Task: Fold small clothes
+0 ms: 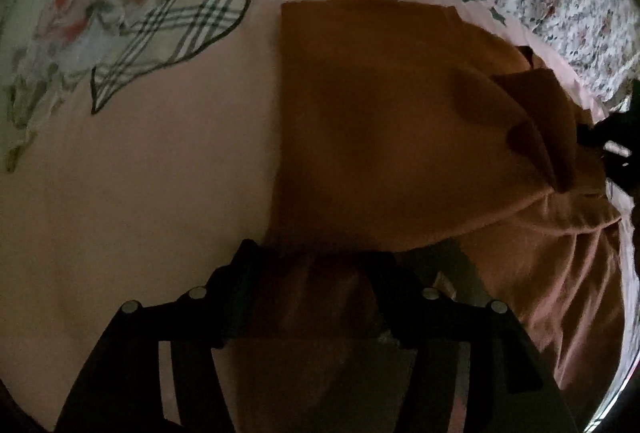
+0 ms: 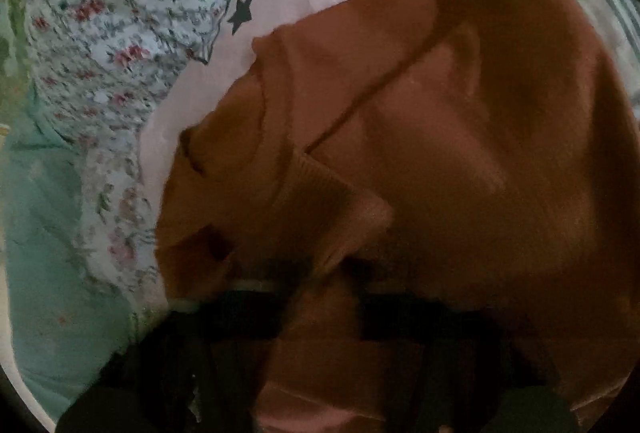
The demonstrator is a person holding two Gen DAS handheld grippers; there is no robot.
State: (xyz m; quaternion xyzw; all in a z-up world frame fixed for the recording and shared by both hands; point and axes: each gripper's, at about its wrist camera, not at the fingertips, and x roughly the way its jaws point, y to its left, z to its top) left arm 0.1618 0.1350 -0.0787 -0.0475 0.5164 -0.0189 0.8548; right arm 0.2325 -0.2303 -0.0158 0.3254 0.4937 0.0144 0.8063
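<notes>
Your landmark is the pink blanket (image 1: 132,169) with the plaid heart (image 1: 176,41). The rust-brown sweater (image 1: 380,121) lies on that blanket, to the right of the heart, partly folded, its straight folded edge facing the heart. It stretches forward from both tools, long axis running roughly from 1 gripper to the other.

Your left gripper (image 1: 334,275) is narrowed onto a bunched edge of the sweater, pinching it between its 2 fingers. Your right gripper (image 2: 322,293) is likewise clamped on brown fabric near the ribbed cuff (image 2: 340,209). Neither is nearer; both already grip. I'd judge the next fold carries the held edge across the body.
</notes>
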